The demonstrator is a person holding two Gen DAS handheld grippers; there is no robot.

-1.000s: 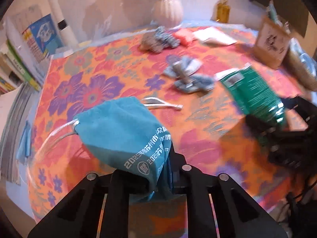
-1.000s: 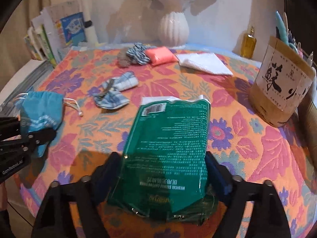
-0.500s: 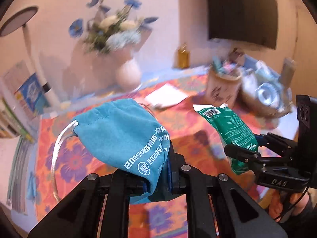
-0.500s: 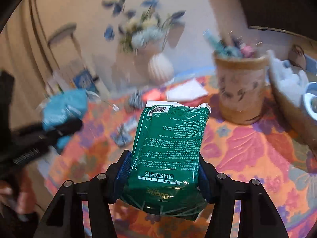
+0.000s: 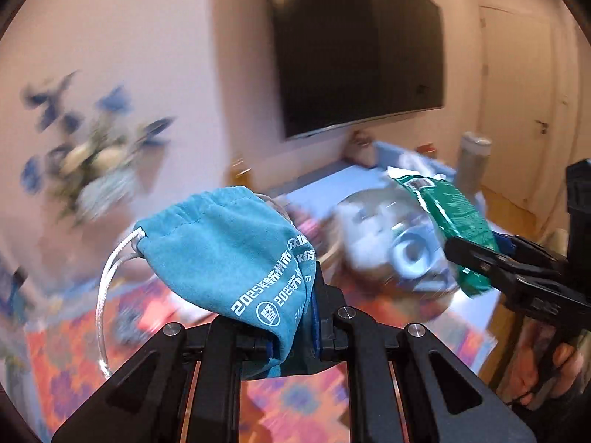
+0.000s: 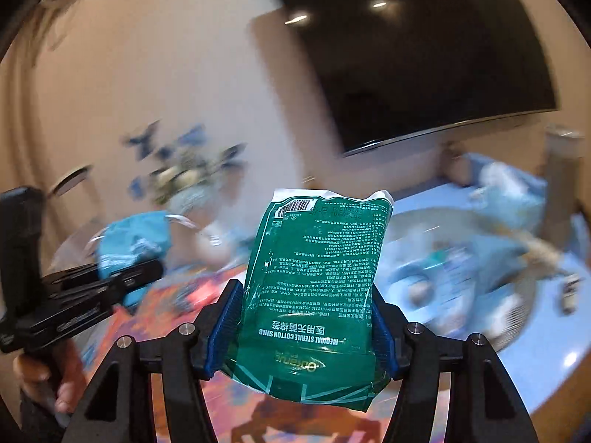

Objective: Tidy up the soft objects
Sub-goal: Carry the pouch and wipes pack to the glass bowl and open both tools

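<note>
Both grippers aloft: left gripper [image 5: 291, 336] clamps teal pouch [image 5: 225, 254]; right gripper [image 6: 306, 328] opening around green packet [image 6: 317, 277].

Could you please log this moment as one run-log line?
left gripper: shut on teal cloth drawstring pouch | right gripper: jaws opening, pads touching green plastic cotton-swab packet

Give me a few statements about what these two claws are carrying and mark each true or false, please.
1. The left claw grips a teal drawstring pouch. True.
2. The right claw holds a red sock. False: it holds a green cotton swab packet, with the pads pressing its sides.
3. The green packet carries a barcode near its upper edge. True.
4. The pouch lies flat on the tablecloth. False: it is held up in the air, above the flowered tablecloth.
5. A dark screen hangs on the wall behind. True.
</note>
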